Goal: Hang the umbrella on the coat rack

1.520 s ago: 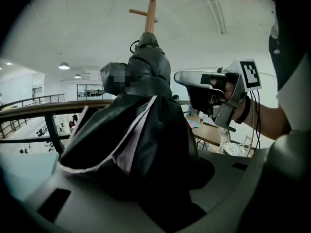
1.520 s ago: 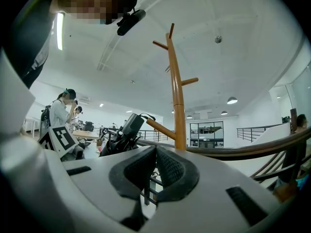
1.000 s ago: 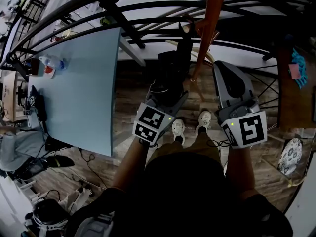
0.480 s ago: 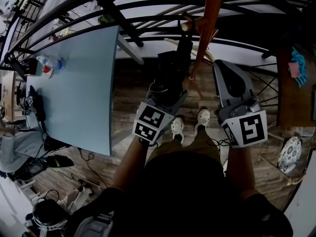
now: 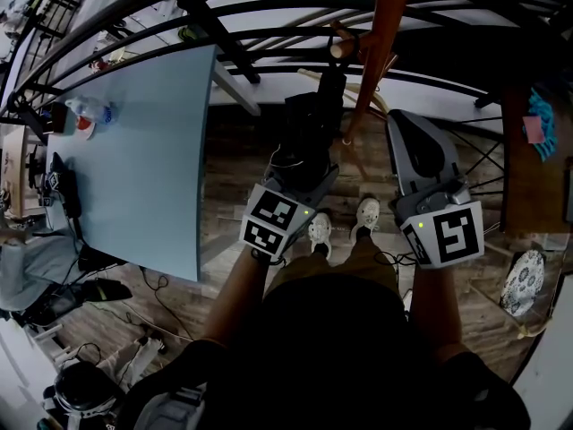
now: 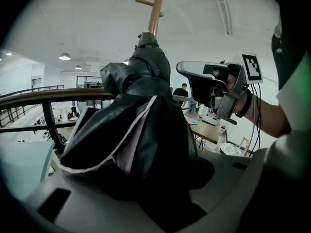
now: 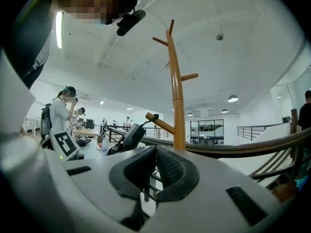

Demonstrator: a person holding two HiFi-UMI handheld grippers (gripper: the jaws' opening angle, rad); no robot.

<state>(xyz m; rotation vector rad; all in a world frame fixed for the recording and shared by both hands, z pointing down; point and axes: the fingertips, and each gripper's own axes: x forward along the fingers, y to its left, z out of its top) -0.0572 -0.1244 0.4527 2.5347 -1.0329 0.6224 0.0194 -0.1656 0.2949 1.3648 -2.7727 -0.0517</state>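
One umbrella [image 6: 141, 130], apparently; one coat rack [image 7: 178, 101]

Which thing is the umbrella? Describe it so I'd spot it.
Find the tall orange-brown wooden coat rack by the dark railing. Just left of its pole, in the fingers of the left gripper, is the umbrella: the only black, folded fabric bundle, reaching a peg.

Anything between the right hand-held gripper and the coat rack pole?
No. In the right gripper view the coat rack stands straight past the right hand-held gripper, with nothing in between.
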